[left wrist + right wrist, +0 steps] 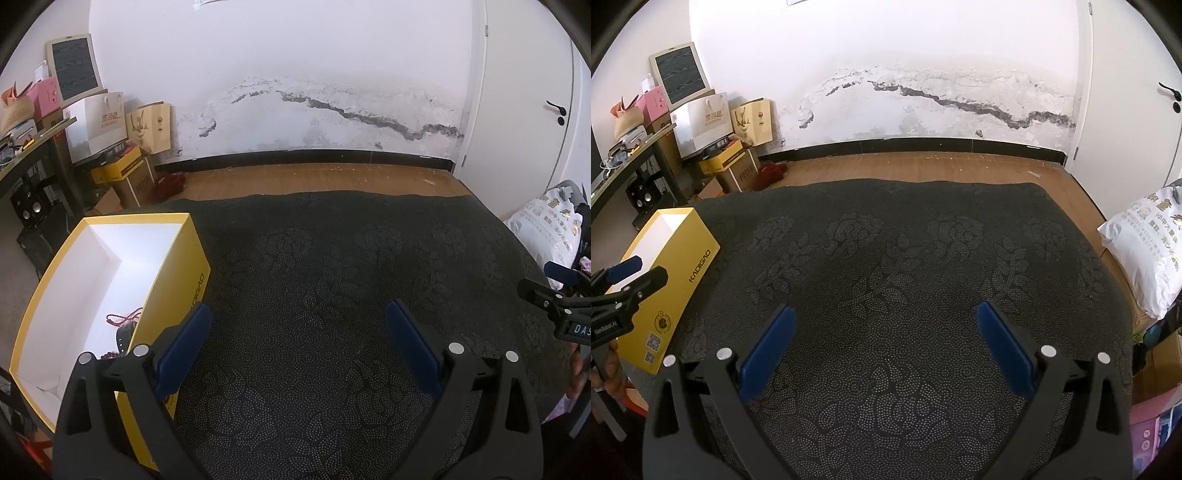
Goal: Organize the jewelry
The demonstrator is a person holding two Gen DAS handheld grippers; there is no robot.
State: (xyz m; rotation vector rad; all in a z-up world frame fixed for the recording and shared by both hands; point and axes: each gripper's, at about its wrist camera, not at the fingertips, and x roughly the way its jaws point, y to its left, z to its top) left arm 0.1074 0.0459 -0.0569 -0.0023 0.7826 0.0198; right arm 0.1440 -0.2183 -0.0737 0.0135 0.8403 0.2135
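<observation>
Red corded jewelry (123, 318) in open yellow cardboard box (184, 258), 9 o'clock | left gripper (299, 314) wide, empty | right gripper (886, 314) wide, empty

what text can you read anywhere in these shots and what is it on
"KADIGAO": side of the yellow box.
"GenRobot.AI": left gripper body, right wrist view.
"DAS", cut off: right gripper body, left wrist view.
Unreadable: QR codes on the box, print on the paper bags and white sack.
</observation>
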